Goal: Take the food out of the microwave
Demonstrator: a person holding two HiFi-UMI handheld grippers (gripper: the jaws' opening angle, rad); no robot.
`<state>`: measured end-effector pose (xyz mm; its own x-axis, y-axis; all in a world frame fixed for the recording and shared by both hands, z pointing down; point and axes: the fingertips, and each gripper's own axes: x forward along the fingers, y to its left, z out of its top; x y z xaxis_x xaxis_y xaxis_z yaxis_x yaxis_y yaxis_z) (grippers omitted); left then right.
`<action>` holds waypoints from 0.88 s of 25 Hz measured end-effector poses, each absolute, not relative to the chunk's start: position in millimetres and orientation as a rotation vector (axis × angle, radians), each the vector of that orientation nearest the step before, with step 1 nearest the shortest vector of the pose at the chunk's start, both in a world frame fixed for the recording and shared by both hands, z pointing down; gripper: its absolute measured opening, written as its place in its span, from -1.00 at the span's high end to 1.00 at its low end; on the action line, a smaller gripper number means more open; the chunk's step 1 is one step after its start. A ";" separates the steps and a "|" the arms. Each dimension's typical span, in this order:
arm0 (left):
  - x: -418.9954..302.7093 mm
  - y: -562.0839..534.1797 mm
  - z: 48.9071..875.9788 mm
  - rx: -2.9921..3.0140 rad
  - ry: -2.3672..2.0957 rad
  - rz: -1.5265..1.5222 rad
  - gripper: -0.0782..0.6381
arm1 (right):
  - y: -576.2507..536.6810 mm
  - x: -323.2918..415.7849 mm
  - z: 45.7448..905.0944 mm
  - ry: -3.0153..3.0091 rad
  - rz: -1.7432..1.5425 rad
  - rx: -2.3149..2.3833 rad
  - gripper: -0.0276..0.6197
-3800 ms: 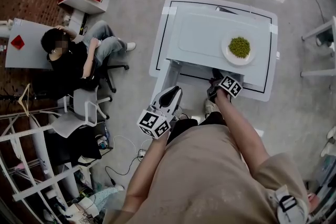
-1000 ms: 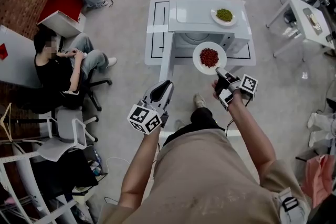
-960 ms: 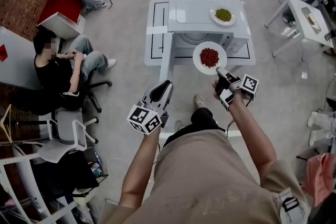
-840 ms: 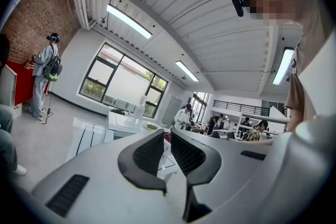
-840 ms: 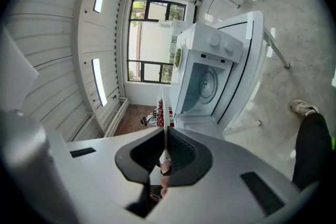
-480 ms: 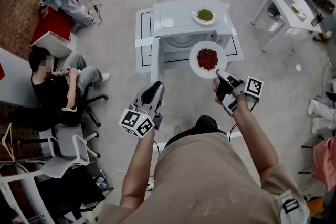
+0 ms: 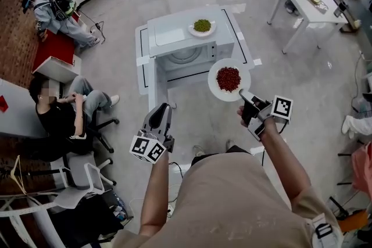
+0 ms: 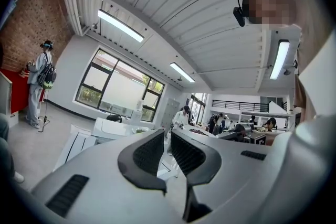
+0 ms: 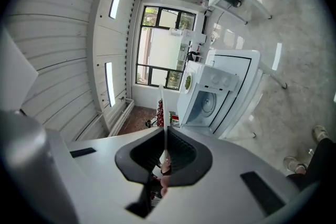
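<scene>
Jaws of right gripper (image 7: 244, 96) are clamped on the near rim of the plate (image 7: 229, 79) — red food heaped at its centre, plate held level in the air, out of the microwave (image 7: 185, 55) and just in front of it. Left gripper (image 7: 162, 108) jaws stand a narrow gap apart, nothing between them. Microwave door (image 7: 152, 83) is swung open, turntable showing. Green plate (image 7: 201, 26) sits on top of the microwave — all on a low white counter (image 7: 244, 46).
</scene>
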<state>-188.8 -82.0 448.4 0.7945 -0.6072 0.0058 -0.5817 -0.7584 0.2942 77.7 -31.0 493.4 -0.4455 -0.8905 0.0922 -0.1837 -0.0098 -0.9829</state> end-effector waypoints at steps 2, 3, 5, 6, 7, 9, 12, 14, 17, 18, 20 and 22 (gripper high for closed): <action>-179.7 -78.1 459.1 2.689 -0.934 -0.124 0.70 | -20.7 92.3 498.6 1.663 -1.506 -1.123 0.86; -175.8 -75.2 465.7 2.674 -0.942 -0.123 0.70 | -14.6 99.1 502.4 1.661 -1.509 -1.122 0.86; -166.6 -66.6 472.7 2.639 -0.954 -0.118 0.70 | -2.1 112.2 510.2 1.665 -1.517 -1.127 0.86; -161.0 -62.1 472.8 2.628 -0.960 -0.110 0.70 | 3.0 118.4 513.2 1.666 -1.521 -1.129 0.86; -155.5 -57.9 472.5 2.620 -0.968 -0.096 0.70 | 7.2 124.1 515.7 1.666 -1.524 -1.129 0.86; -146.5 -49.7 477.3 2.613 -0.978 -0.078 0.70 | 15.0 134.3 522.1 1.662 -1.530 -1.130 0.86; -136.2 -36.5 490.2 2.604 -0.991 -0.069 0.70 | 27.4 148.7 536.5 1.650 -1.548 -1.134 0.86; -129.5 -26.9 494.6 2.592 -1.009 -0.059 0.70 | 35.6 156.8 543.8 1.636 -1.565 -1.118 0.86; -120.1 -12.9 502.0 2.571 -1.037 -0.049 0.70 | 46.4 168.7 552.3 1.646 -1.579 -1.109 0.86; -117.6 -8.3 505.5 2.563 -1.047 -0.046 0.70 | 49.7 172.7 556.4 1.655 -1.585 -1.115 0.86; -113.1 1.3 513.2 2.547 -1.066 -0.041 0.70 | 56.5 179.3 564.5 1.674 -1.597 -1.123 0.86; -108.4 10.8 521.2 2.533 -1.081 -0.030 0.70 | 63.2 183.6 570.4 1.692 -1.604 -1.116 0.86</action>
<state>-108.4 10.8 521.2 0.7032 -0.6992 0.1288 -0.6909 -0.6292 0.3560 183.6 63.2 570.4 -0.5045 -0.8504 0.1493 -0.1946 -0.0565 -0.9793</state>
